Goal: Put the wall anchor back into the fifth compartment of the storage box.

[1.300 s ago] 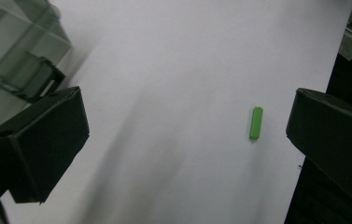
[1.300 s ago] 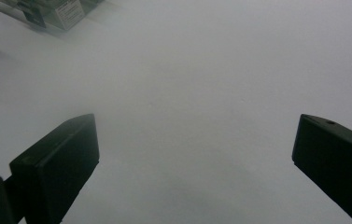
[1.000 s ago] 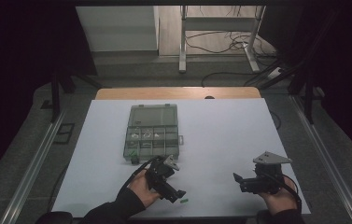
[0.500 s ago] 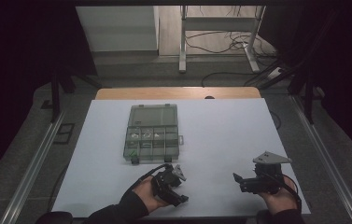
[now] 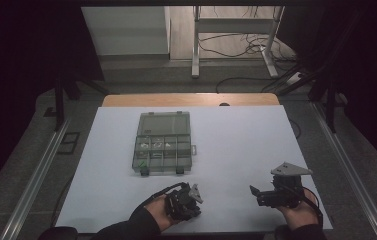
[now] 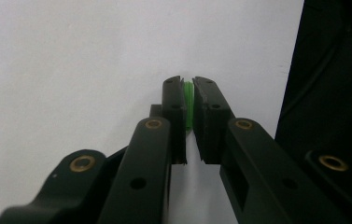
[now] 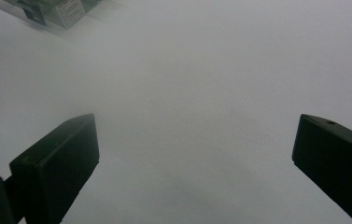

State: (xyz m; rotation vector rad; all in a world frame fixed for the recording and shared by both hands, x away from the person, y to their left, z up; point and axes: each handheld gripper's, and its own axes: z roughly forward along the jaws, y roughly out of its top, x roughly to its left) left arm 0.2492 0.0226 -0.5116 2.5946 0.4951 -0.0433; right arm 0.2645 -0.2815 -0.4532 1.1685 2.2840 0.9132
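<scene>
Left gripper has just been closing and now pinches a small green piece between its 2 pads; a thin green sliver shows in the gap, jaws nearly together, so I read it as gripped, not merely straddled. In the left gripper view the piece stands edge-on, its long axis running along the jaws, tip near the pad tips, right down at the white table. From above, the left gripper sits at the near edge of the table, just on the person's side of the compartment box, slightly toward its right corner; the piece itself is too small to make out there. Right gripper hovers well apart to the right of the box, jaws wide open, nothing between them; the right gripper view shows bare table between the pads and a corner of the box at top left. Key relation: the box lies straight ahead of the left gripper, lid swung back, open compartments facing up, near row closest. The left hand is nearer, so I'd expect it to lift and carry forward into a near compartment. Risk: thin piece, shallow pinch, could slip or twist on lift.
</scene>
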